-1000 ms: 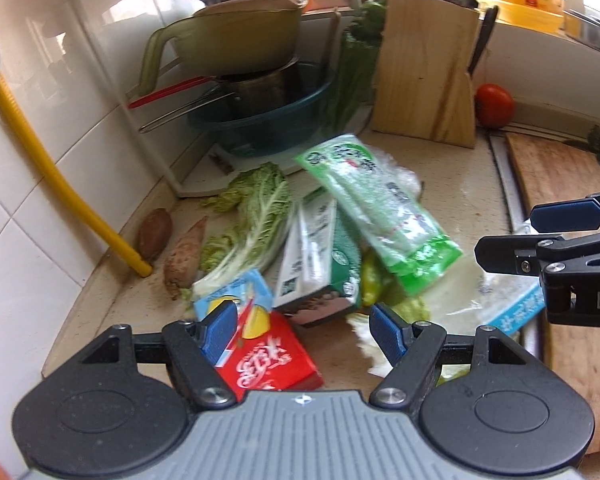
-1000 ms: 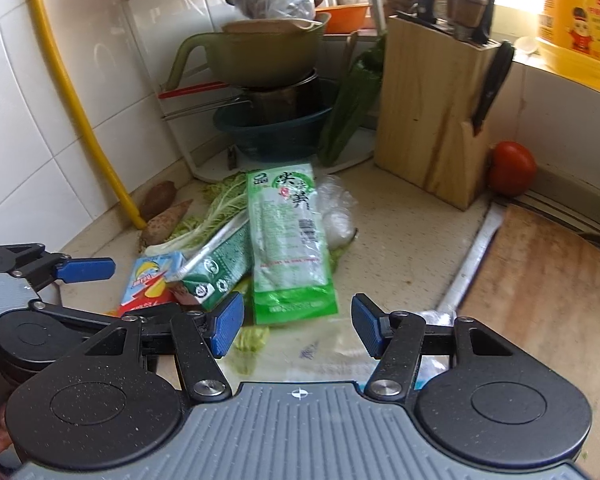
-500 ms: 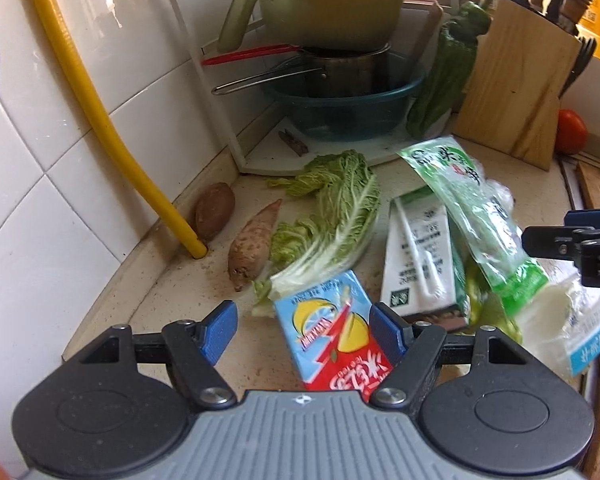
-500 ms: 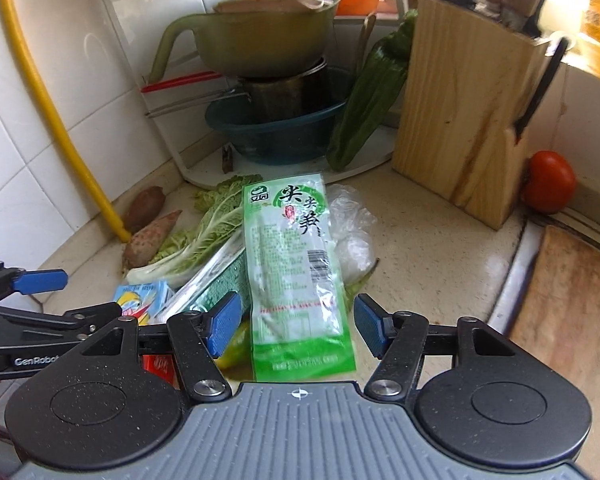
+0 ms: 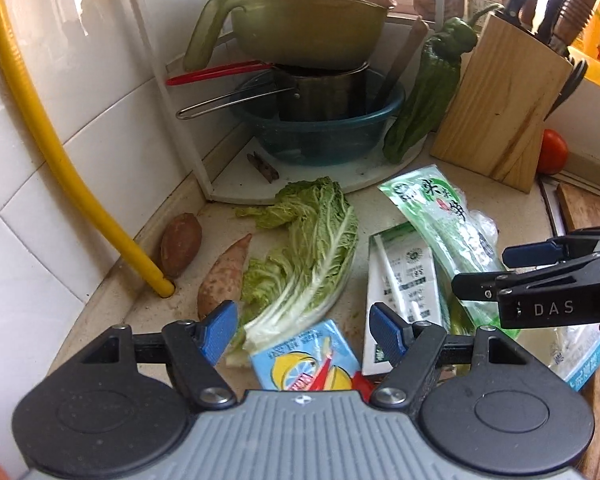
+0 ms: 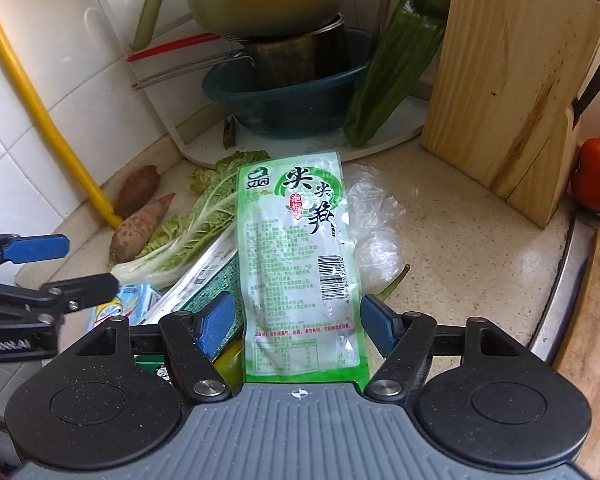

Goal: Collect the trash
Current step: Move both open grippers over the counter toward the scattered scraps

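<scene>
Trash lies in a heap on the beige counter. My left gripper [image 5: 302, 330] is open, its blue pads straddling a blue, yellow and red juice carton [image 5: 305, 362]. Right of the carton lies a white-and-green carton [image 5: 404, 280], with a long green snack bag [image 5: 444, 216] leaning over it. In the right wrist view my right gripper [image 6: 298, 322] is open around the near end of that green snack bag [image 6: 296, 248]. Neither pair of pads visibly presses its item. The right gripper [image 5: 540, 276] shows side-on in the left view, and the left gripper [image 6: 48, 268] at the left edge of the right view.
A cabbage leaf [image 5: 312, 248], two sweet potatoes [image 5: 222, 276] and a yellow pipe [image 5: 60, 160] sit at the left by the tiled wall. Behind are a corner rack with stacked bowls [image 5: 316, 80], a green pepper [image 6: 396, 60], a wooden knife block [image 6: 508, 80], a tomato [image 6: 596, 180] and a cutting board [image 6: 596, 320].
Both grippers have moved forward and lower over the pile. The juice carton now lies centred between the left pads, and the green bag reaches deeper between the right pads.
</scene>
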The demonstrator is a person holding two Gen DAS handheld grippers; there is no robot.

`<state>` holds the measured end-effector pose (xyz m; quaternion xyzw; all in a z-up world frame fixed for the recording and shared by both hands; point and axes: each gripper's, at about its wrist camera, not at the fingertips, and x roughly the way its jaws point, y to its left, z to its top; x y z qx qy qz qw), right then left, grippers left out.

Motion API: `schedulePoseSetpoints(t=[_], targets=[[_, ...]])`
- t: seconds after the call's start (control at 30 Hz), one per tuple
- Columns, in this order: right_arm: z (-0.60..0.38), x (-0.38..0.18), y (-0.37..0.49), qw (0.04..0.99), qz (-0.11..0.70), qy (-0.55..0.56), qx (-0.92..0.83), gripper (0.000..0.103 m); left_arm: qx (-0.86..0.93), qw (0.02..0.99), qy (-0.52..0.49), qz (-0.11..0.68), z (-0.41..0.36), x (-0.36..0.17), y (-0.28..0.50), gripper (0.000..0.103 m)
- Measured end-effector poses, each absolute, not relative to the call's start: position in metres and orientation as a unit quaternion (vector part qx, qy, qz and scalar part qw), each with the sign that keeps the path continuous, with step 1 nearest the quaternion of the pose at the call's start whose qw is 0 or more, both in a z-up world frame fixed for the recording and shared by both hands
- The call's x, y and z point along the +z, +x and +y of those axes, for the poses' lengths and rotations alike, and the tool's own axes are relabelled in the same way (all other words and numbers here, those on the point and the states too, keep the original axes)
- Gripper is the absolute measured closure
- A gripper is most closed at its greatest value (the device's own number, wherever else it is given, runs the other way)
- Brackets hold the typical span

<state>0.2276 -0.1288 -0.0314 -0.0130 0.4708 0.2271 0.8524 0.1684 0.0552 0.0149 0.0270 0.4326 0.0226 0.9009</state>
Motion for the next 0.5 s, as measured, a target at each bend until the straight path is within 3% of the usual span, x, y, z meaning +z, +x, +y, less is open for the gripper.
schedulePoseSetpoints(t=[0.5], targets=[[-0.126, -0.007, 0.206, 0.84, 0.466, 0.04, 0.275, 0.027, 0.006, 0.866, -0.078, 0.493, 0.097, -0.016, 0.152, 0.032]])
